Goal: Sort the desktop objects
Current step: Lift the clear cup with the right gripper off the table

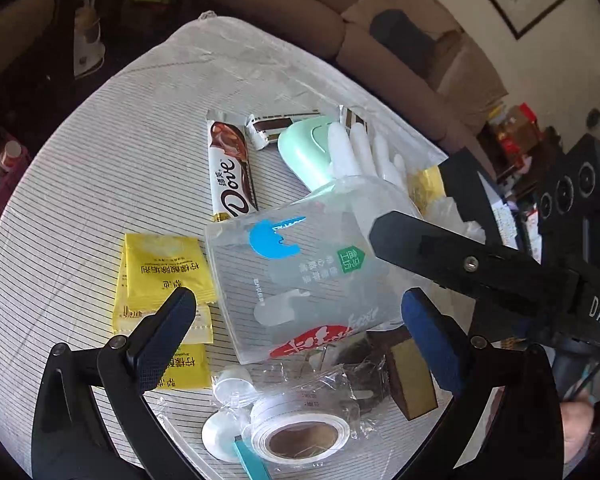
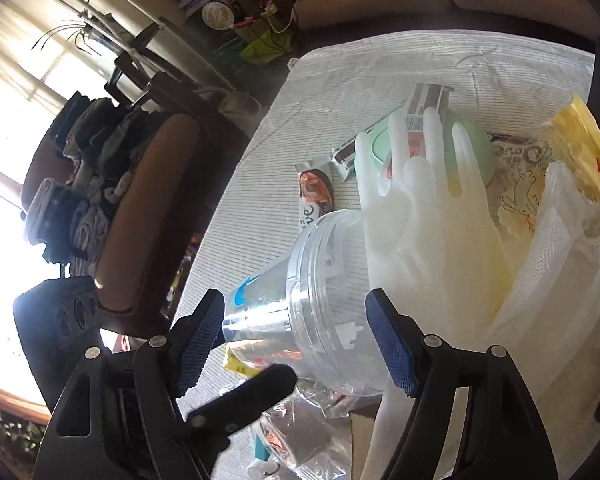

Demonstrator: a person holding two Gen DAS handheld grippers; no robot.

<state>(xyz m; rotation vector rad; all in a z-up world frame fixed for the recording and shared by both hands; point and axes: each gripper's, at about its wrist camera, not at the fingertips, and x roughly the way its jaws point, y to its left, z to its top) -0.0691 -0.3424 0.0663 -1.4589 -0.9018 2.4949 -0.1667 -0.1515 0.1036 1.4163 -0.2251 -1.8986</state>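
the clear plastic cup [image 1: 300, 276], light, slick and crushable, sits between the right gripper [image 2: 296, 340]'s open jaws; best gripped at its rim, at twelve o'clock.

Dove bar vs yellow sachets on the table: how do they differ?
The Dove bar is a long narrow brown wrapper; the yellow sachets are squarish and bright yellow. The bar lies alone; the sachets overlap in a stack. Both lie flat on the striped tablecloth, unopened as far as visible.

Left tongs [image 1: 300, 312] spread wide, right tongs [image 2: 296, 320] likewise
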